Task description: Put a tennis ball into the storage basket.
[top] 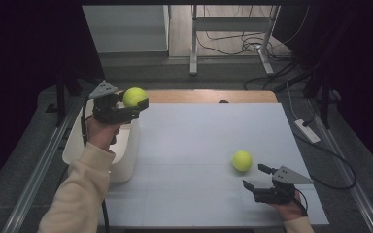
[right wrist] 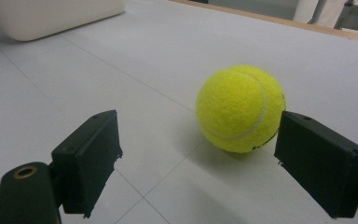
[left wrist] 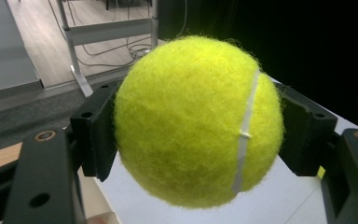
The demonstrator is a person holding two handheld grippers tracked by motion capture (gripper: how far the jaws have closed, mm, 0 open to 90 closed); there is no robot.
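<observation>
My left gripper (top: pixel 137 101) is shut on a yellow tennis ball (top: pixel 134 96), held in the air over the far edge of a white bin (top: pixel 124 160) at the table's left. In the left gripper view the ball (left wrist: pixel 196 121) sits squeezed between both black pads (left wrist: pixel 95 135). A second tennis ball (top: pixel 242 160) lies on the white table at the right. My right gripper (top: pixel 256 177) is open just short of it, low near the front edge. In the right gripper view that ball (right wrist: pixel 240 108) rests on the table a little beyond the pads, toward the right one (right wrist: pixel 321 161).
The white table surface (top: pixel 194 141) has a wooden strip (top: pixel 209 95) along its far edge. Metal rails run down both sides. A power strip (top: pixel 307 130) and cables lie on the floor at the right, and a desk frame (top: pixel 233 29) stands behind.
</observation>
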